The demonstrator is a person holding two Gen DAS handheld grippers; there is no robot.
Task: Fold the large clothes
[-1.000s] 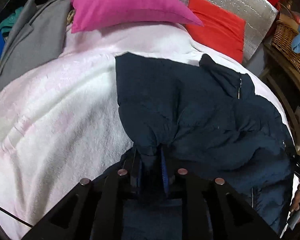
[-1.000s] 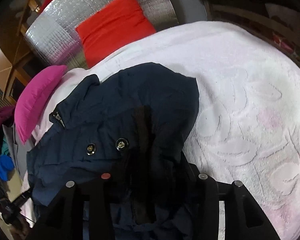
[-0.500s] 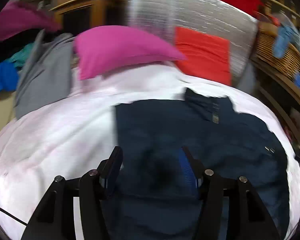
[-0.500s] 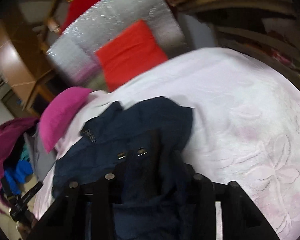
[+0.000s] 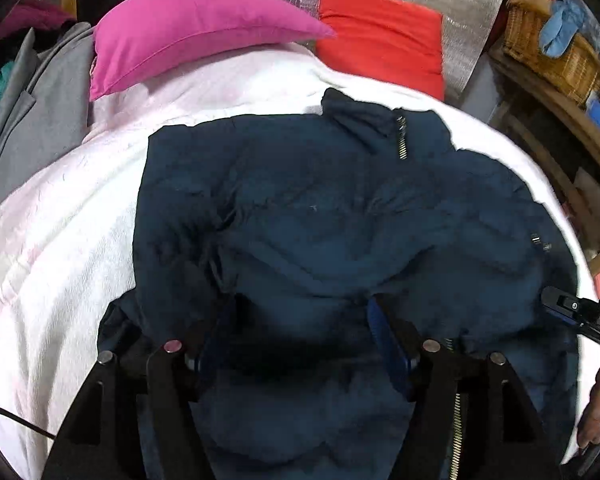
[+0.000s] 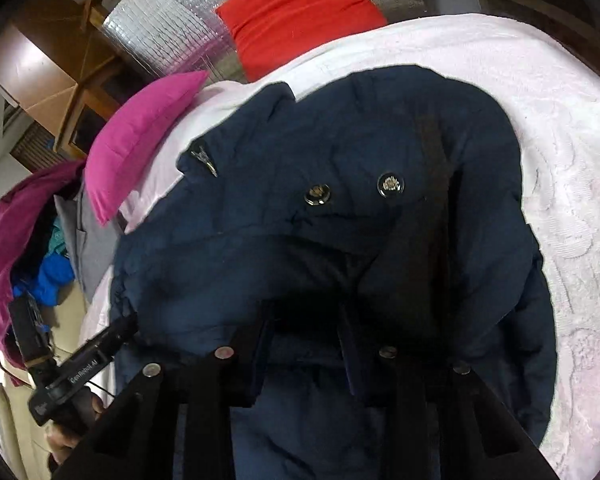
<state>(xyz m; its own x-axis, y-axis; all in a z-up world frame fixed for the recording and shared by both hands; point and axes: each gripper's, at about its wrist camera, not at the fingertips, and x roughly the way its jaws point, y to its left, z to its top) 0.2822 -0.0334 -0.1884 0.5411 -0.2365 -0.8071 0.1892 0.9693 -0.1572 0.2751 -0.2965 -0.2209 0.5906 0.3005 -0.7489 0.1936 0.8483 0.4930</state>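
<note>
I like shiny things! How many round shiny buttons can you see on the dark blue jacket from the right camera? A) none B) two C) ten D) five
B: two round metal buttons sit side by side on the dark blue jacket, which lies spread on the pale bedspread.

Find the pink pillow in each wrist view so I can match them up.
Left wrist: pink pillow upper left, above the navy jacket.
Right wrist: pink pillow left of centre, beside the jacket's collar.
Shared landmark: red cushion against silver sheet.
</note>
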